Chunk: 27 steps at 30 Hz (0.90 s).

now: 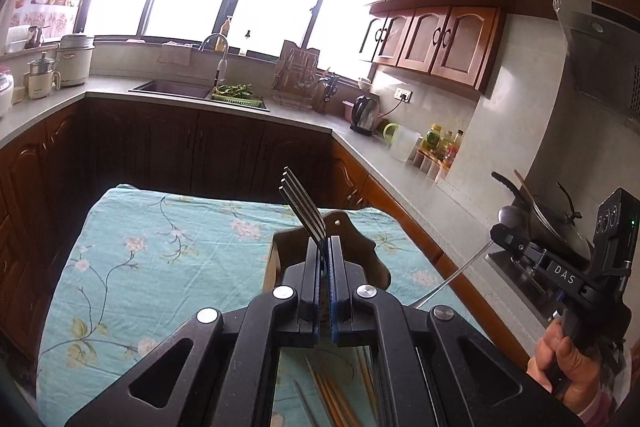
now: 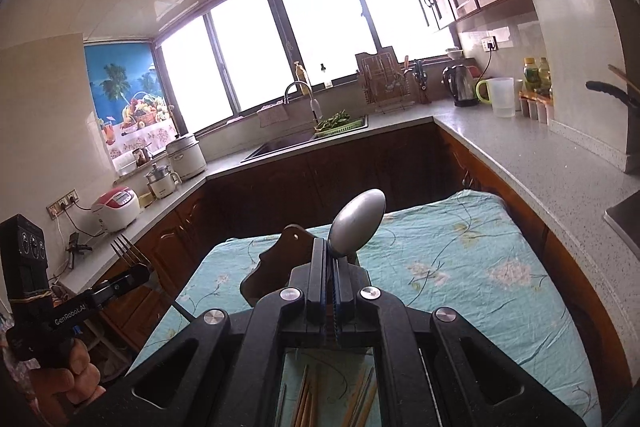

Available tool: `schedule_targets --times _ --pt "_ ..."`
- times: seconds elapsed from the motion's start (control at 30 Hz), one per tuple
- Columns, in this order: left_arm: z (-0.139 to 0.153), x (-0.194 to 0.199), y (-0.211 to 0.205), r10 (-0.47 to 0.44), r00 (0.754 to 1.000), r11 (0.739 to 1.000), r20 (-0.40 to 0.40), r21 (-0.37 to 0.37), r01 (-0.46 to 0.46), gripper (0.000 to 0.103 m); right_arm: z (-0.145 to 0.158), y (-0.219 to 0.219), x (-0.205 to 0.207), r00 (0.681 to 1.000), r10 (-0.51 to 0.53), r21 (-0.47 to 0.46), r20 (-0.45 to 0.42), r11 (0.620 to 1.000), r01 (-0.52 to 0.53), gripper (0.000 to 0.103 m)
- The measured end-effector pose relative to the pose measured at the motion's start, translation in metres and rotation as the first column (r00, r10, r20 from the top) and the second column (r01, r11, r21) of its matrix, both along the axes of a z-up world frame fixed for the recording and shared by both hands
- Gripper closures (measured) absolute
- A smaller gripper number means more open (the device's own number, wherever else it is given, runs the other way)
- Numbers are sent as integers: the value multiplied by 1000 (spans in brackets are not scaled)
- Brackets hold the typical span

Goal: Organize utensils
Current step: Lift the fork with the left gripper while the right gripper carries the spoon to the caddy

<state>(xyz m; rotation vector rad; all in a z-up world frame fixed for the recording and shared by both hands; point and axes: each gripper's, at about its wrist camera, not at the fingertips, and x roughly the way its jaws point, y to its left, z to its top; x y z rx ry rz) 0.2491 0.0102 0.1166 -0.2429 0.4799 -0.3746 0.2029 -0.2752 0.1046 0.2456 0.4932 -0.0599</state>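
Two utensils are up off the tabletop, each pinched in closed jaws. We see the fork (image 1: 303, 205) clamped in our left gripper (image 1: 325, 247), tines slanting up and to the left, and the spoon (image 2: 357, 223) clamped in our right gripper (image 2: 331, 259), its bowl showing its rounded back — its thin handle runs down behind the jaws in the left wrist view. Both hang above the near half of the table (image 1: 132, 251), which wears a teal floral cloth. Just beyond the fingertips stands a dark wooden holder (image 2: 276, 259) with a scalloped back, near the cloth's far edge. Chopsticks (image 1: 332, 395) lie loose by the near edge, seen through each gripper's frame.

Writing is sparse: "DAS" on the right gripper's arm as the left camera sees it, "GenRobot.AI" on the left gripper's arm in the right view. A hand (image 1: 560, 355) grips each handle. Farther out — the stone counter (image 2: 520, 147) with a kettle (image 2: 460, 85), a sink (image 1: 172, 89) and wood cabinets (image 1: 440, 39).
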Motion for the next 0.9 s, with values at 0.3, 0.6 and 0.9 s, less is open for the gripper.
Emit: schedule_targets --times 0.3,0.6,0.9 --pt "-24 74 -10 4 1000 1000 5 -16 -4 102 -5 -5 51 1000 -21 -57 1 998 21 101" --pt "-68 139 -16 19 998 998 -68 -54 -22 102 -55 -4 87 995 -14 -64 -98 998 8 101" --pt "-102 168 -22 -1 995 998 -99 -64 -6 102 -97 4 107 982 10 -48 -190 999 -20 101"
